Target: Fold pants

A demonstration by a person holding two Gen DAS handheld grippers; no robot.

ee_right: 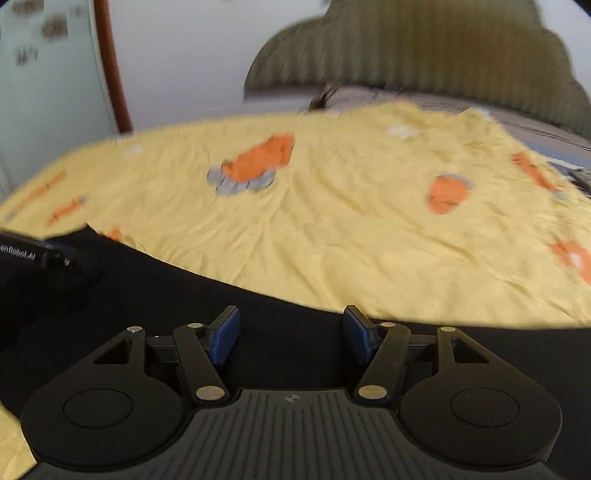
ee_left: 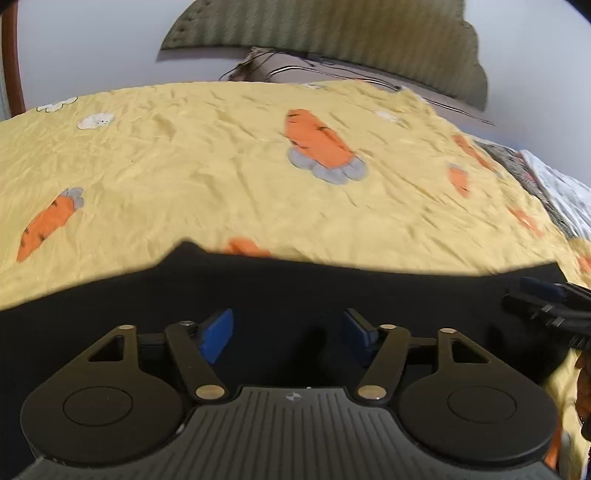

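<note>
Black pants (ee_left: 295, 291) lie flat on a yellow sheet with orange carrots (ee_left: 221, 177); their far edge runs across the lower half of both views, and they show under the right gripper too (ee_right: 258, 306). My left gripper (ee_left: 288, 336) is open just above the black cloth, its blue pads apart and holding nothing. My right gripper (ee_right: 291, 336) is open in the same way near the pants' far edge. The right gripper shows at the right edge of the left wrist view (ee_left: 546, 306); the left gripper shows at the left edge of the right wrist view (ee_right: 37, 254).
The yellow sheet (ee_right: 351, 221) covers a bed that stretches away ahead. A green padded headboard (ee_left: 351, 33) stands at the far end against a pale wall. A patterned grey blanket (ee_left: 546, 184) lies at the bed's right side. A wooden door frame (ee_right: 110, 66) stands at left.
</note>
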